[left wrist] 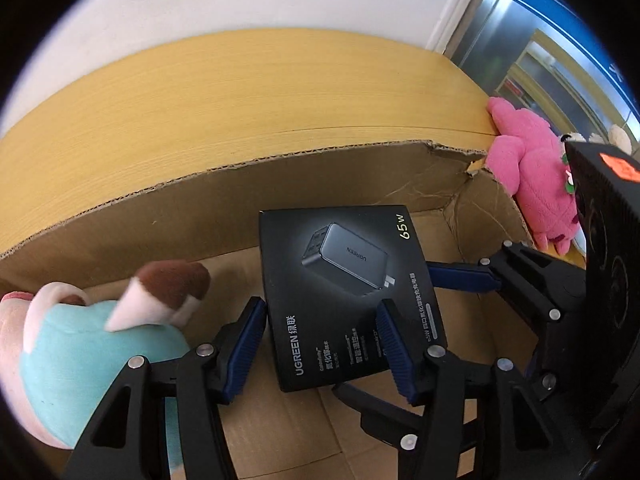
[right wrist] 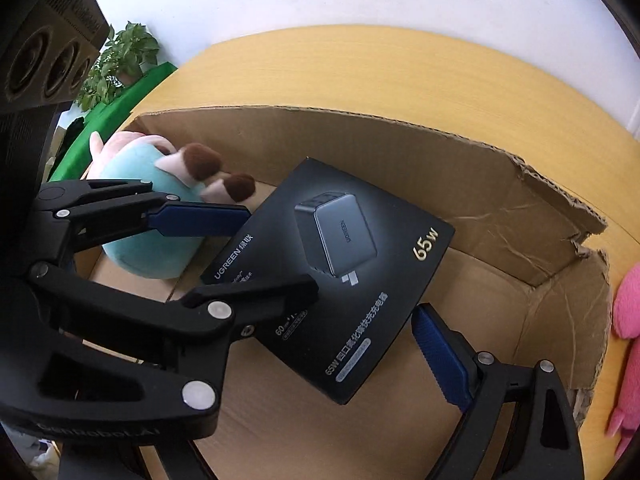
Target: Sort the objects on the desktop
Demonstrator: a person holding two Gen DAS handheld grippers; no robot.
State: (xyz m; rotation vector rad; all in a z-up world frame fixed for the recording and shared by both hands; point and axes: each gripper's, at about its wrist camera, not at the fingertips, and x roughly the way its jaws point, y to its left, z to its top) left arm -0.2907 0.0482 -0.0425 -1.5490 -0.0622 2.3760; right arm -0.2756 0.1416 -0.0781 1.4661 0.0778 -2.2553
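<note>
1. Found inside the open cardboard carton (left wrist: 240,200), torn at one corner: a teal-and-pink plush toy (left wrist: 80,344) at one end, and a black charger box (left wrist: 344,300) slanted over the middle of the floor.
2. Read on the charger box: "UGREEN" and "65W", above a picture of a grey plug.
3. Kept the left tool (left wrist: 320,306) spread apart, one finger at the box's edge and the other across its face.
4. Could not tell whether the right tool (right wrist: 366,296) gripped; saw one blue pad just beside the box's edge.
5. Noted a yellow wooden surface (left wrist: 240,92) under the carton, a pink plush (left wrist: 528,184) beside it, a white wall (left wrist: 240,0) and a leafy plant (right wrist: 120,60).
</note>
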